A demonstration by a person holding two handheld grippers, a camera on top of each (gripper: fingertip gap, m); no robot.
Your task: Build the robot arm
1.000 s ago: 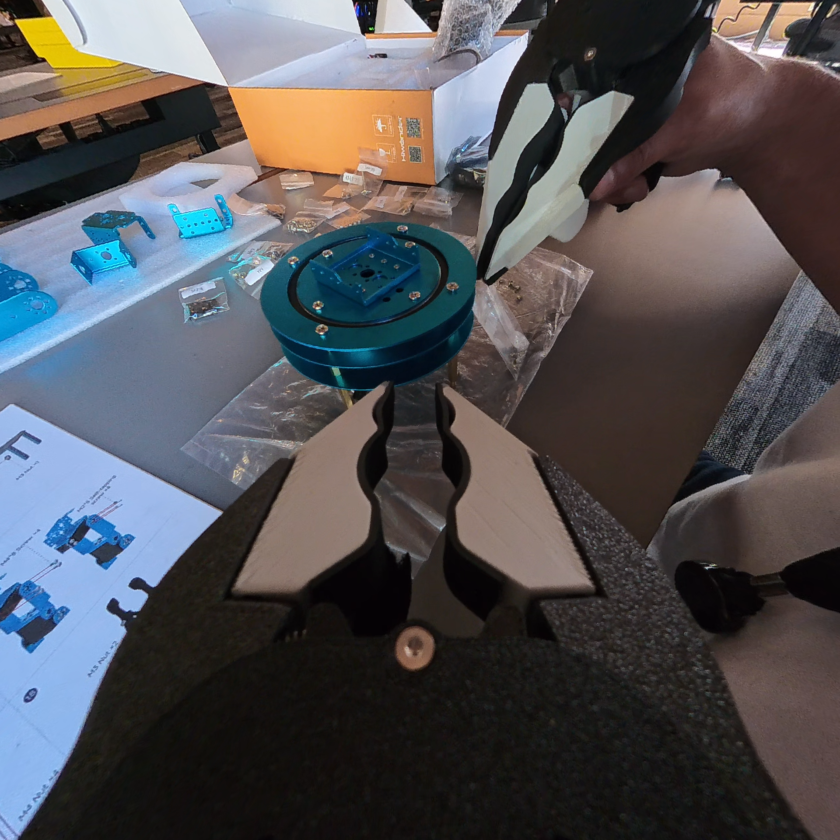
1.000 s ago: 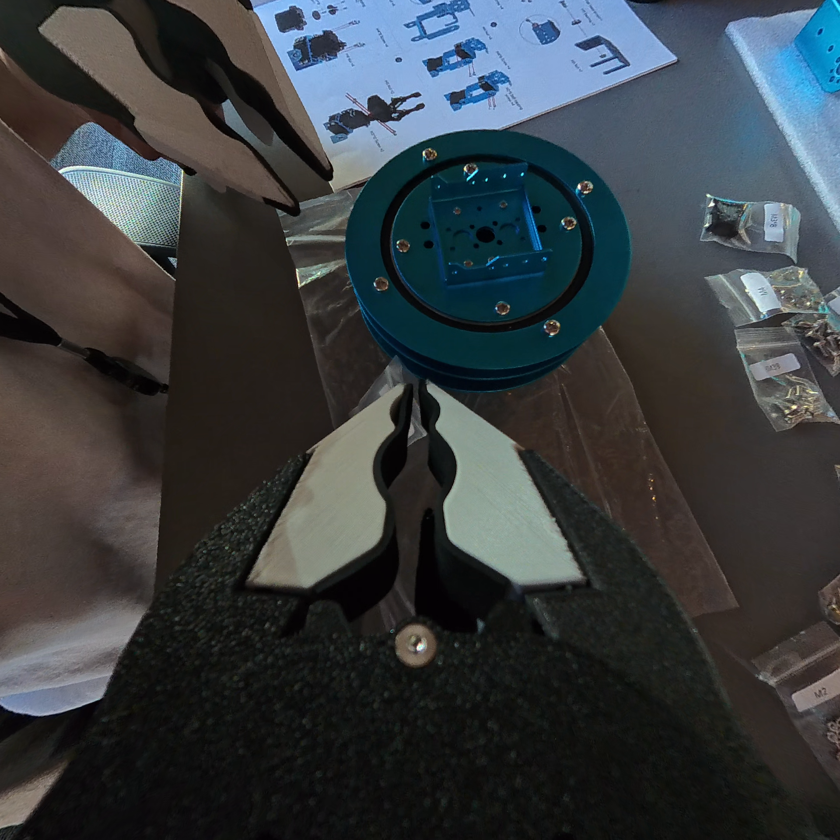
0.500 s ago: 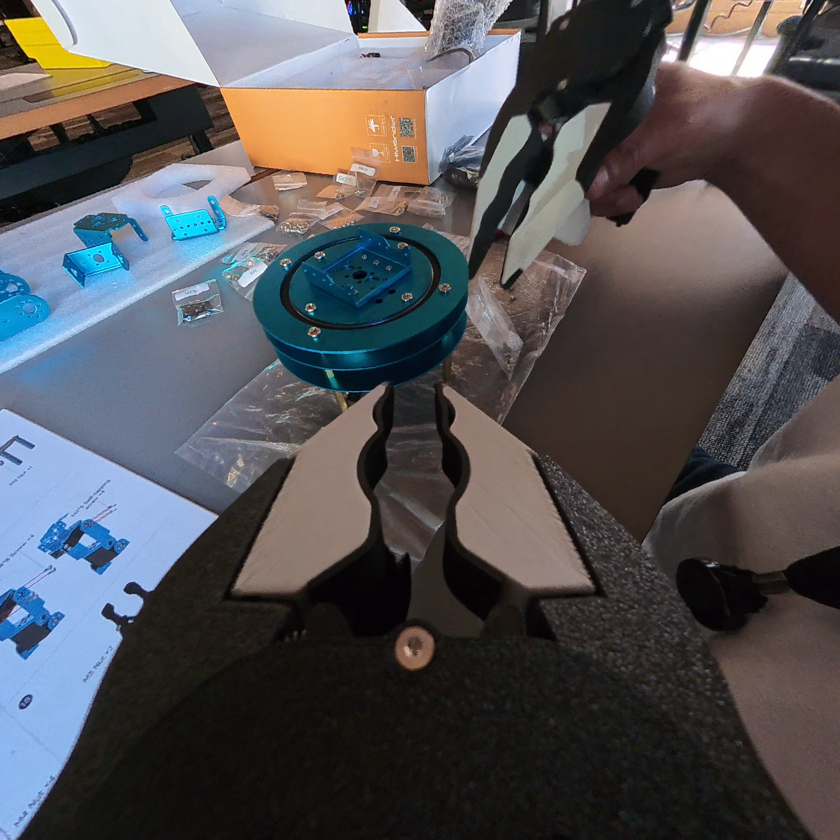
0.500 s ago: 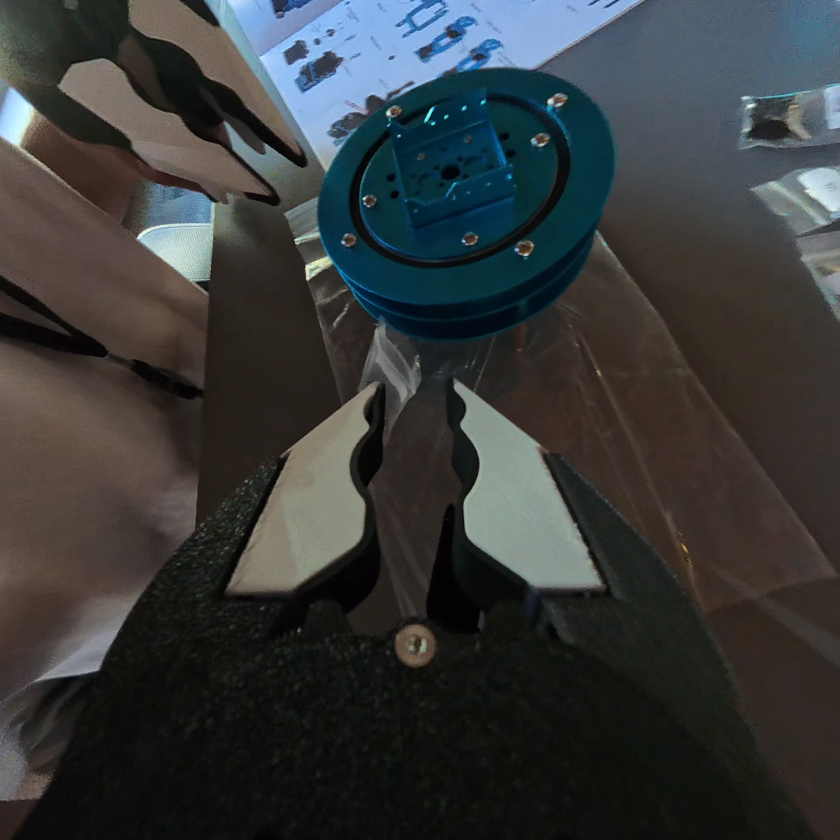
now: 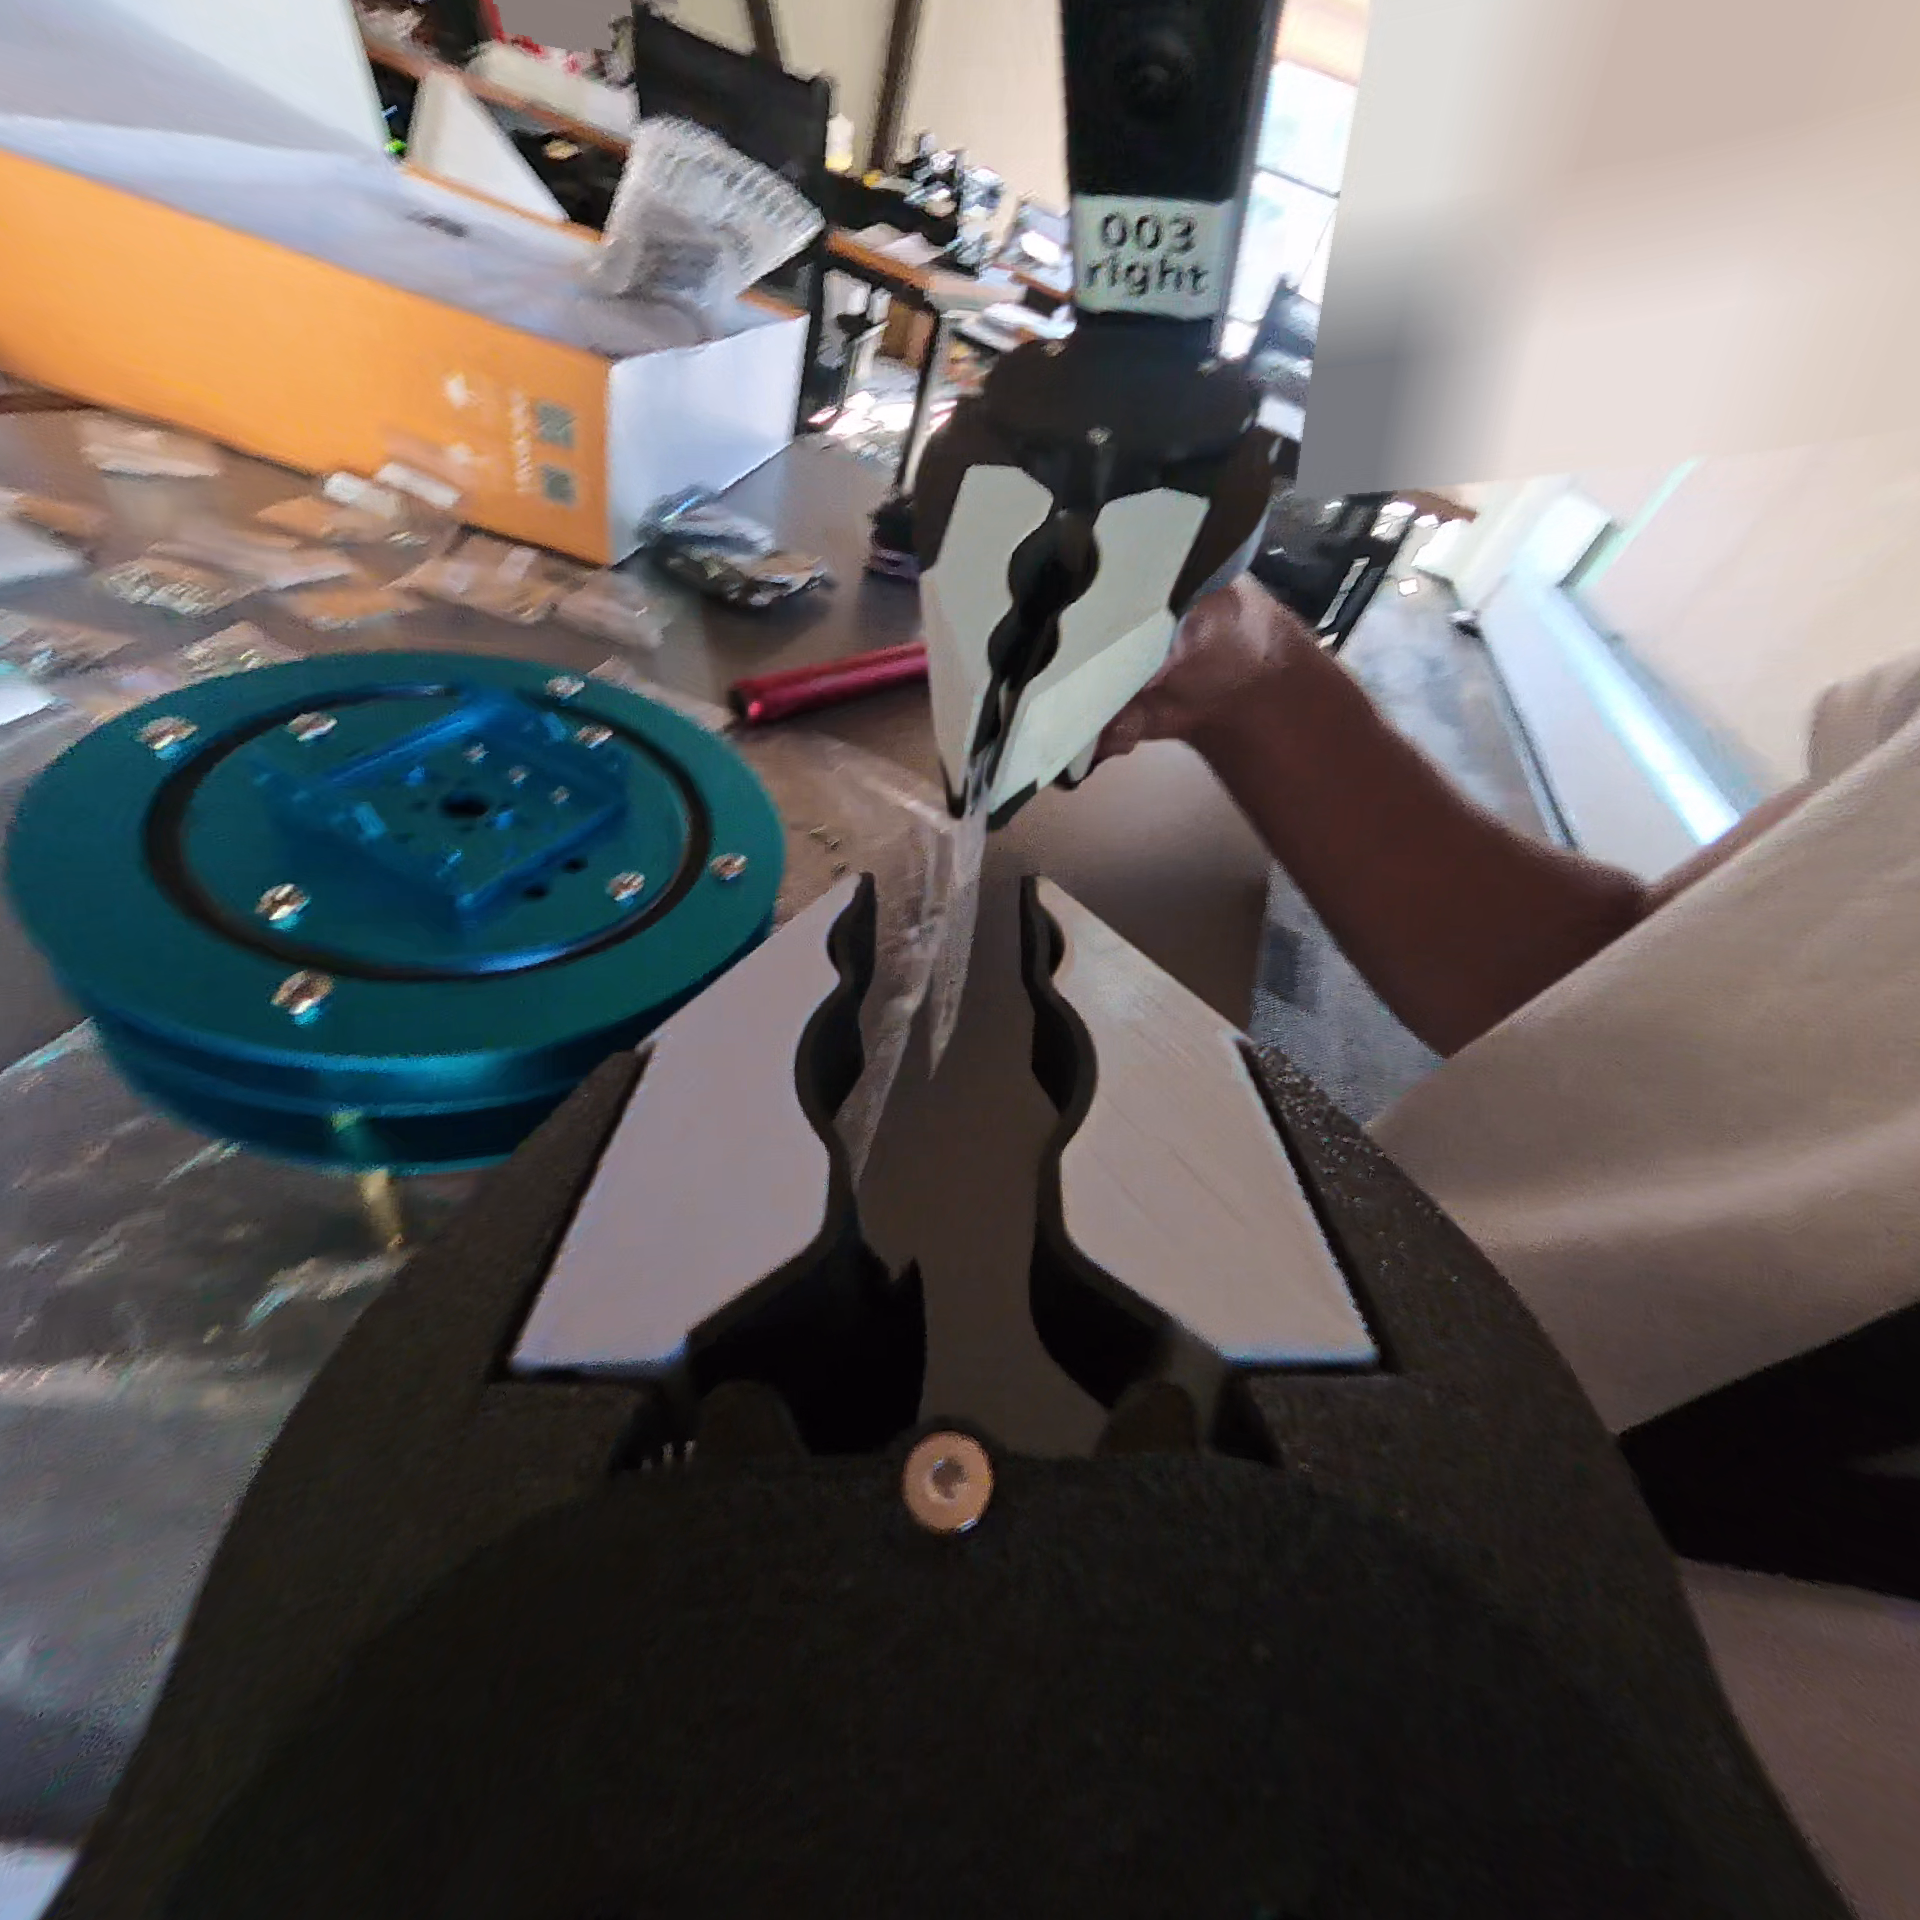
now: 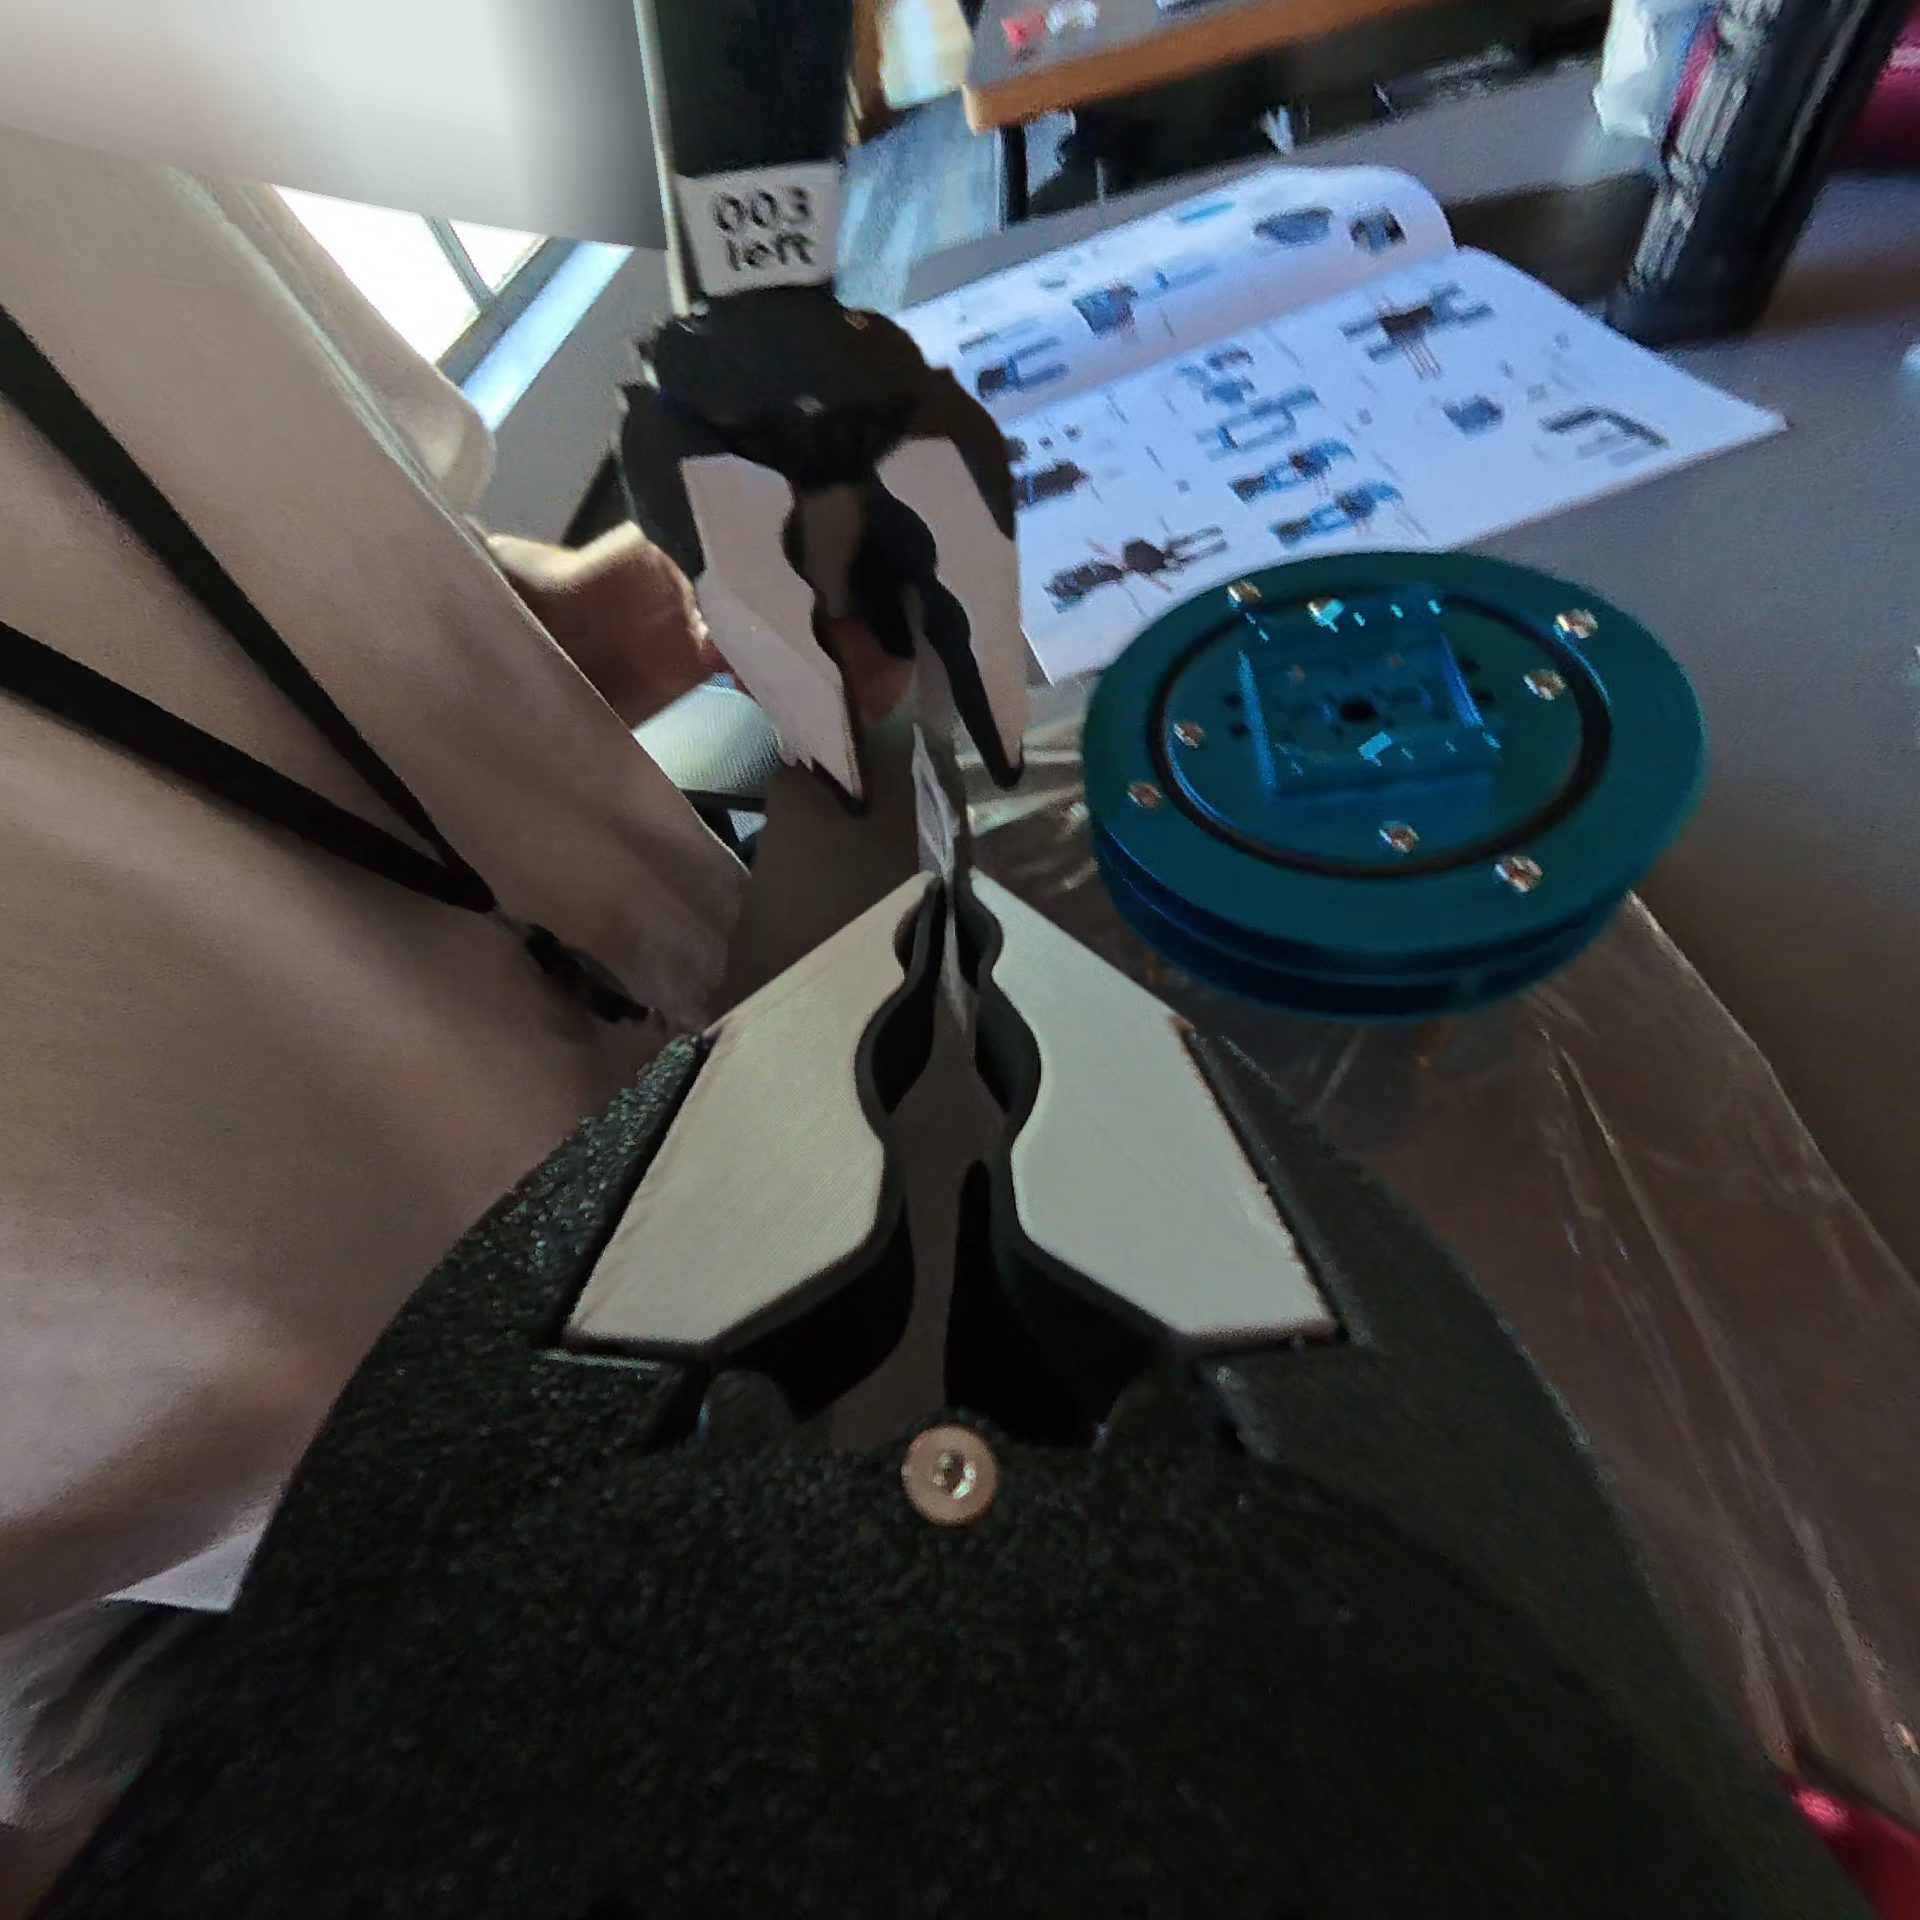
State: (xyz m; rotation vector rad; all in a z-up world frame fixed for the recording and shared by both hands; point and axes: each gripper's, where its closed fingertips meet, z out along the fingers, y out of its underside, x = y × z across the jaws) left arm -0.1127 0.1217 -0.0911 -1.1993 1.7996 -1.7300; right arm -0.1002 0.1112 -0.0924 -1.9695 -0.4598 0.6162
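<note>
My right gripper (image 6: 943, 885) is shut on a small clear plastic bag (image 6: 935, 821) with a white label and holds it up off the table. In the left wrist view the right gripper (image 5: 979, 805) points down, and the bag (image 5: 951, 935) hangs from its tips. My left gripper (image 5: 945, 891) is open, and the bag hangs in the gap between its tips. From the right wrist view the left gripper (image 6: 927, 787) faces me, just beyond the bag. A blue round metal base (image 5: 384, 914) with a blue bracket on top stands beside both grippers, and also shows in the right wrist view (image 6: 1392, 790).
A clear plastic sheet (image 6: 1507, 1143) lies under the base. An open instruction booklet (image 6: 1299, 416) lies behind it. An orange and white box (image 5: 260, 343), several small parts bags (image 5: 208, 582) and a red rod (image 5: 831, 675) are on the grey table. The person's beige sleeve (image 5: 1558, 1143) is close. My left and right fingertips are right by each other.
Both grippers have swung away from the base to face each other. The right gripper opened, then shut on the small bag and lifted it between the left gripper's open fingers.
</note>
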